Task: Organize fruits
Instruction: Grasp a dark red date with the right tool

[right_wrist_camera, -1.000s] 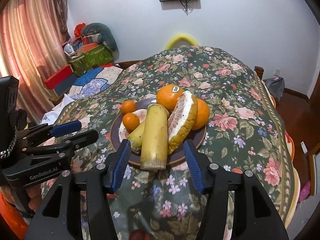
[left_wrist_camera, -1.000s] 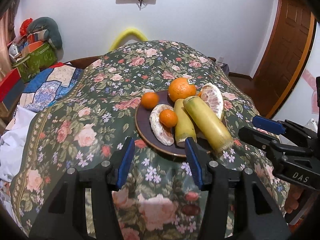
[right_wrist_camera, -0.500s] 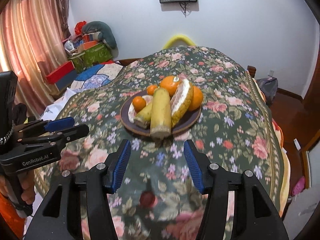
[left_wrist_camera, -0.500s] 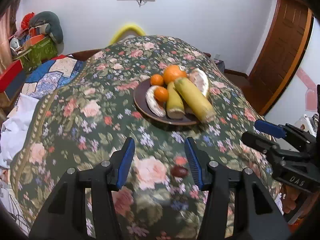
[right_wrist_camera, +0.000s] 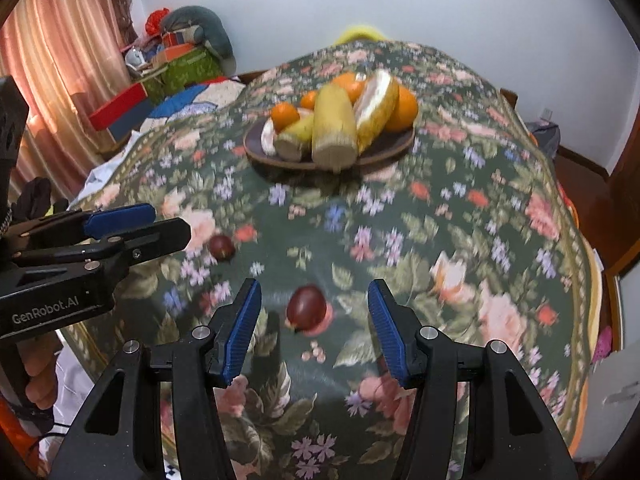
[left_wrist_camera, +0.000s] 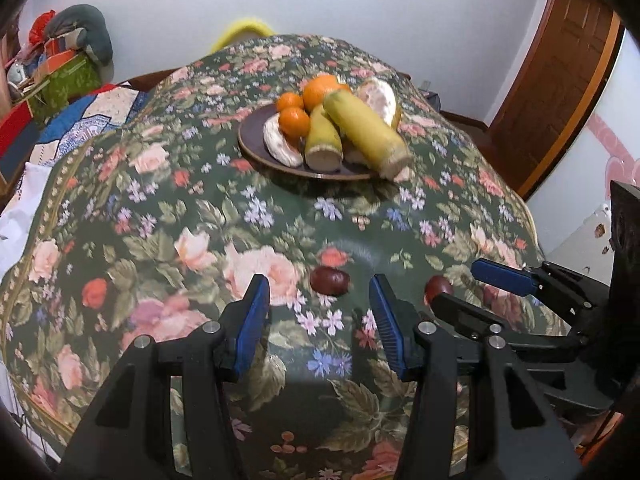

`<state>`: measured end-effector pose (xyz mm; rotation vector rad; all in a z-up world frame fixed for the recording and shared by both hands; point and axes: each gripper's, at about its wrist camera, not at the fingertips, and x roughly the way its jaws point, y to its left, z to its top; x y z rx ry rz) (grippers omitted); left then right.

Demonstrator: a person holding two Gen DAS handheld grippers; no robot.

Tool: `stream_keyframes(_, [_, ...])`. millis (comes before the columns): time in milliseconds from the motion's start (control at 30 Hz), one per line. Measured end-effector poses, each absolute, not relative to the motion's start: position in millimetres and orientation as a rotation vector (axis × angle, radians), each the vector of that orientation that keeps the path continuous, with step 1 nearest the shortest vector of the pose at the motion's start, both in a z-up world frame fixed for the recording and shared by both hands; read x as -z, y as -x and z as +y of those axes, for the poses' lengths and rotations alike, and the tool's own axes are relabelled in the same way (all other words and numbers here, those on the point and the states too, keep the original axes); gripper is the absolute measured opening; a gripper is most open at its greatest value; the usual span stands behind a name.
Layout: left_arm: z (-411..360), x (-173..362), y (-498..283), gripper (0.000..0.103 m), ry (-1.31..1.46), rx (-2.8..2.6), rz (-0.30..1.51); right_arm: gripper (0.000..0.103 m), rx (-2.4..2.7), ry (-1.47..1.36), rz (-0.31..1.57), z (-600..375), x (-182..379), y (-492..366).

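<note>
A dark plate (left_wrist_camera: 256,148) (right_wrist_camera: 256,154) on the floral table holds oranges, two yellow-green stalks and pomelo pieces. Two dark red fruits lie loose on the cloth near the front. One dark red fruit (left_wrist_camera: 329,280) (right_wrist_camera: 221,246) sits just ahead of my open, empty left gripper (left_wrist_camera: 320,322) (right_wrist_camera: 140,226). The other dark red fruit (right_wrist_camera: 307,305) (left_wrist_camera: 438,287) lies between the tips of my open, empty right gripper (right_wrist_camera: 314,318) (left_wrist_camera: 472,288).
The floral tablecloth (left_wrist_camera: 168,216) falls off at the table's edges. A bed with blankets and boxes (left_wrist_camera: 60,80) stands at the left. A wooden door (left_wrist_camera: 560,68) is at the right. A yellow chair back (right_wrist_camera: 360,34) shows behind the table.
Both grippers have pulled back from the plate toward the table's near edge. The two dark red fruits have come into view in front of them.
</note>
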<state>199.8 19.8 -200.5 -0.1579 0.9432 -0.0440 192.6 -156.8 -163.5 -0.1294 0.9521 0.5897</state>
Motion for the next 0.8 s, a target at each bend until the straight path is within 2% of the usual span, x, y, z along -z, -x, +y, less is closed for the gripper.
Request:
stream_keyframes(100, [17.8, 207.5, -199.4, 0.052, 0.158, 0.048, 0.96, 0.052, -0.598, 0.127, 0.976, -154.7, 170.7, -192.2])
stream_keyframes(167, [17.1, 211.4, -199.4, 0.052, 0.157, 0.05, 0.968, 0.048, -0.593, 0.133, 0.981, -153.7, 173.4, -191.7])
stream_keyframes(233, [16.8, 214.5, -200.2, 0.052, 0.157, 0.05, 0.974, 0.035, -0.593, 0.143, 0.984, -153.3, 175.9, -190.6])
stream_keyframes(300, [16.7, 217.2, -201.0, 0.052, 0.16, 0.051, 0.98, 0.031, -0.59, 0.146, 0.977, -154.2, 175.7, -190.2])
stream_keyframes(333, [16.4, 218.8, -201.5, 0.052, 0.161, 0.052, 0.984, 0.025, -0.597, 0.141, 0.979, -154.9, 175.6, -190.0])
stream_keyframes(400, [16.2, 220.7, -202.2, 0.051, 0.164, 0.053, 0.987, 0.019, -0.612, 0.128, 0.983, -155.1, 175.6, -189.8])
stream_keyframes(633, [13.2, 224.5, -205.5, 0.044, 0.14, 0.047, 0.985, 0.018, -0.613, 0.104, 0.972, -159.1, 173.4, -189.4])
stream_keyframes(800, [12.0, 227.3, -211.6, 0.031, 0.135, 0.045, 0.983, 0.018, -0.612, 0.087, 0.957, -163.3, 167.1, -192.9])
